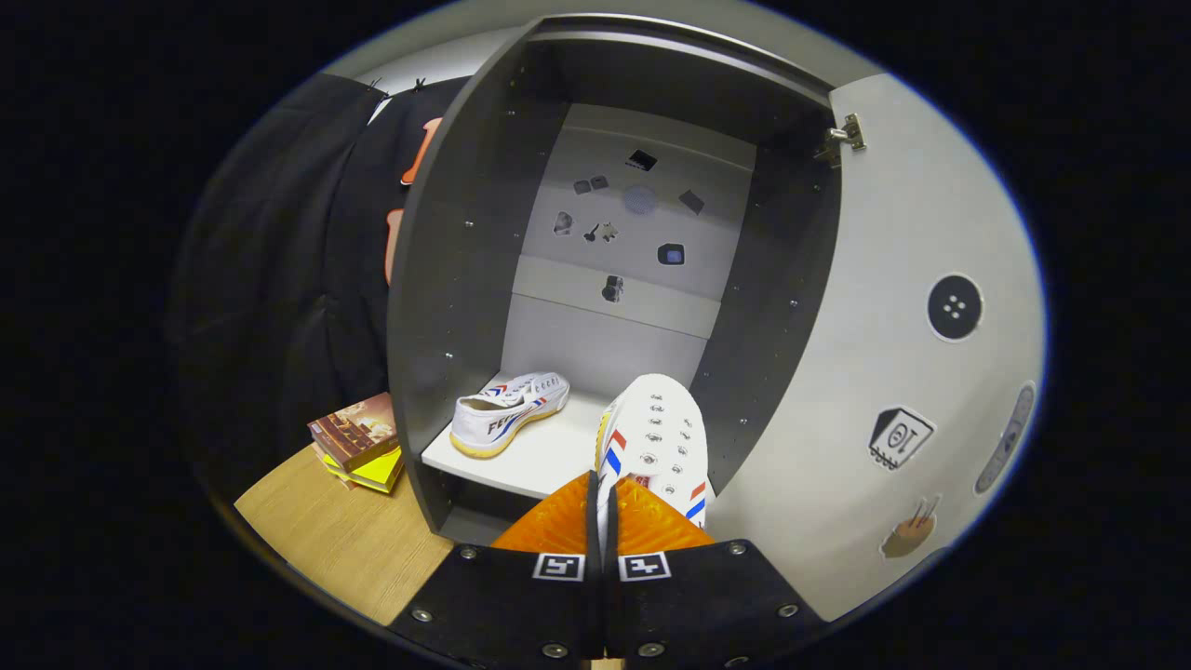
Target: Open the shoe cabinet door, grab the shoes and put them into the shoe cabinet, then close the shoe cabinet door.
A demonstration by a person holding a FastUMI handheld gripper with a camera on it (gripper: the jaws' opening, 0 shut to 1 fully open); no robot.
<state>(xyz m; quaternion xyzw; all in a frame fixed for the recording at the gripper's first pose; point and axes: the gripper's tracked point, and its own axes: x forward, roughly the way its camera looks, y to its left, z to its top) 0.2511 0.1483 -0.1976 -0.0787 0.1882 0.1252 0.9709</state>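
Your gripper (603,507) holds a white shoe (656,437) with red and blue stripes. The two fingers are closed almost fully together, and a thin part of the shoe near its heel is pinched between them, so both fingers press on it. The shoe points away from you, toe forward, at about 12 o'clock from the fingertips, and its toe reaches over the front edge of the white shelf (540,456) inside the shoe cabinet (447,279). I cannot tell if the sole touches the shelf or is a little above it.

The second shoe (507,414) of the pair already lies on this shelf, at about 10 o'clock from your fingertips, near the left wall of the cabinet. It rests on its sole, with the toe turned to the right and to the back. The two shoes are apart and do not touch.

The cabinet door (893,354) is swung open to the right, at about 2 o'clock from the fingers. You see its inner face with several stickers, and a metal hinge (845,138) at its top corner. The back panel of the cabinet also carries small stickers.

Left of the cabinet, at about 9 o'clock, a stack of books (358,442) lies on the wooden table (344,540), just beside the cabinet's left wall.
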